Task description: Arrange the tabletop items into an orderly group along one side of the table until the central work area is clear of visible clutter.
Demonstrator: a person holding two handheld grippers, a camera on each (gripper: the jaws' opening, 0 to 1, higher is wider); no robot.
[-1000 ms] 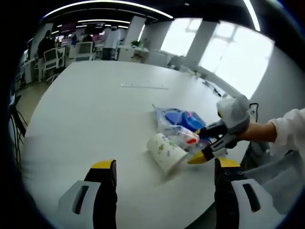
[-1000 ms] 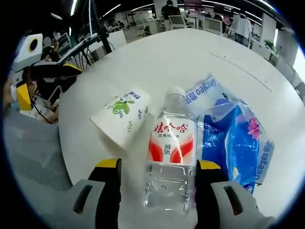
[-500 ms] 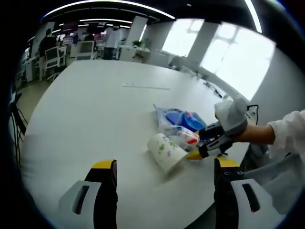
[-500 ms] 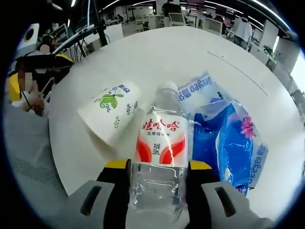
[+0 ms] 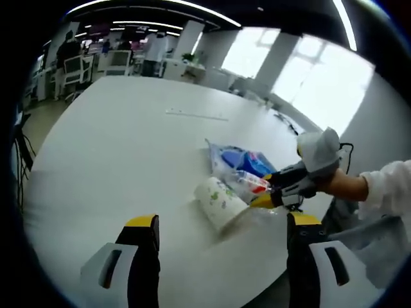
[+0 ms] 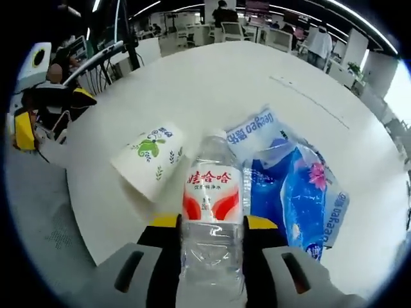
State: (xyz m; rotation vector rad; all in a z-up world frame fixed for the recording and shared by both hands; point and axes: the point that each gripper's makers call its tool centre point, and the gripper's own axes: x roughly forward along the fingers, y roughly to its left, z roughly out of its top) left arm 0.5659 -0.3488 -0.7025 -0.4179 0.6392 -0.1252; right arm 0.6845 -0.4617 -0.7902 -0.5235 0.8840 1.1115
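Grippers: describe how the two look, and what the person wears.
Left gripper: two black fingers with yellow tips, on pale grey mounts. Right gripper: same build; from the left gripper view it carries a rounded grey housing with a thin dark cable. The person's sleeve is white.

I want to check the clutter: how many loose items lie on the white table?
3. The white paper cup with green leaf print lies on its side; beside it the clear plastic water bottle sits between the right gripper's jaws; next is the blue plastic pack. More could be hidden.
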